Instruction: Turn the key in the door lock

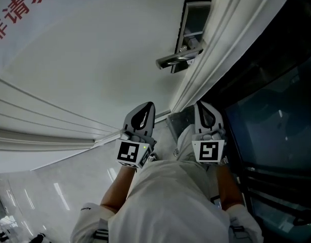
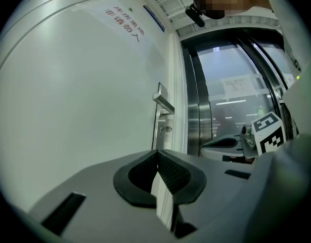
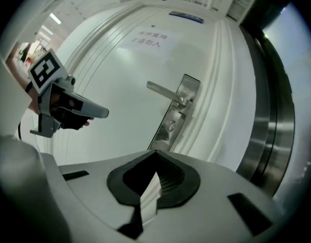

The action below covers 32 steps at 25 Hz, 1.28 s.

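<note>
The left gripper (image 2: 156, 155) had its jaws brought together, the ribbed pads meeting at the tips with nothing between them. The right gripper (image 3: 155, 155) was closed the same way and carried nothing. In the head view the two sat side by side at six o'clock, each bearing a marker cube (image 1: 131, 152) with a black-and-white square pattern. They faced a white door (image 1: 94, 59) and were well apart from it.

The lock lay at one o'clock from the grippers in that view: a lever handle (image 1: 178, 59) on a tall metal lock plate (image 3: 178, 110). In the right gripper view the lock cylinder (image 3: 171, 127) sat on the plate at six o'clock from the handle, straight above the closed jaws. A small metal bit stuck out there in the left gripper view, too small to call a key.

Red characters (image 1: 13, 9) crossed the door at ten o'clock of the head view, where 非请勿 could be read. In the left gripper view they stood in two lines, the lower reading 非请勿入. A blue sign (image 3: 185, 17) over the door frame and a paper notice (image 2: 236, 85) on the glass panel (image 2: 226, 120) bore print too small to read.
</note>
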### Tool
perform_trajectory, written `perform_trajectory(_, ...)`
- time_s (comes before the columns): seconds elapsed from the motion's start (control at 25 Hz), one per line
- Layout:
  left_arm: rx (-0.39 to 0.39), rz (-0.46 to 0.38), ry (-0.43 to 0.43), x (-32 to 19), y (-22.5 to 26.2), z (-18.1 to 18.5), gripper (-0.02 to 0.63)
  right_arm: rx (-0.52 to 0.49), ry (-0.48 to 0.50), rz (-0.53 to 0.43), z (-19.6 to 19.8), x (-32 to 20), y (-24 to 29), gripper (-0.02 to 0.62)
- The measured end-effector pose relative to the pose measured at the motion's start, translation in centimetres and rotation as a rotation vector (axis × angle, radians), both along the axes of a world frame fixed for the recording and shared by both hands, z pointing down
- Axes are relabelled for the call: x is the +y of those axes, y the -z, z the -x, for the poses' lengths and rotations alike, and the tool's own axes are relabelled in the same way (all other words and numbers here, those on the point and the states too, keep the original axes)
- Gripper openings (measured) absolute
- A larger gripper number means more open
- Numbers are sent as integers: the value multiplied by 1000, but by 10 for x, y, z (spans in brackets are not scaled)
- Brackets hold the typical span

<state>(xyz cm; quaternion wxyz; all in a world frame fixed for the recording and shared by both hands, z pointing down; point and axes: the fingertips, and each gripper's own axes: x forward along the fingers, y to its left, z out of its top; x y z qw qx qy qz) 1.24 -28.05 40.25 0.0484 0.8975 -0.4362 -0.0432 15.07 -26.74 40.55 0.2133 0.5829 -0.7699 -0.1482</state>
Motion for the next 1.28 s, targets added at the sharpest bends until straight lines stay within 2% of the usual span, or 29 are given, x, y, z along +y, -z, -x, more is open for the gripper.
perform_trajectory(0.12, -16, -22, 4, -7, 7, -3, 9, 234, 5, -78, 5, -21, 18, 0)
perform_trajectory(0.2, -19, -25, 0, -9, 10, -3, 9, 356, -2, -110, 8, -32, 25, 0)
perform_trajectory(0.4, -51, -32, 6, -13, 15, 0, 9, 554, -24, -161, 10, -59, 43, 0)
perform_trajectory(0.56, -10, -35, 40, -16, 28, 16, 9, 691, -48, -170, 14, -76, 50, 0)
perform_trajectory(0.72, -3, -26, 50, -9, 30, 29, 9, 764, -55, -158, 18, -84, 50, 0)
perform_trajectory(0.76, -3, -28, 49, -8, 30, 31, 9, 777, -53, -133, 18, -87, 45, 35)
perform_trajectory(0.88, 3, -26, 43, -1, 28, 36, 9, 820, -68, -96, 15, -95, 36, 86)
perform_trajectory(1.28, 7, 21, 13, 16, 9, 42, 9, 862, -165, -198, 16, -100, 47, 86)
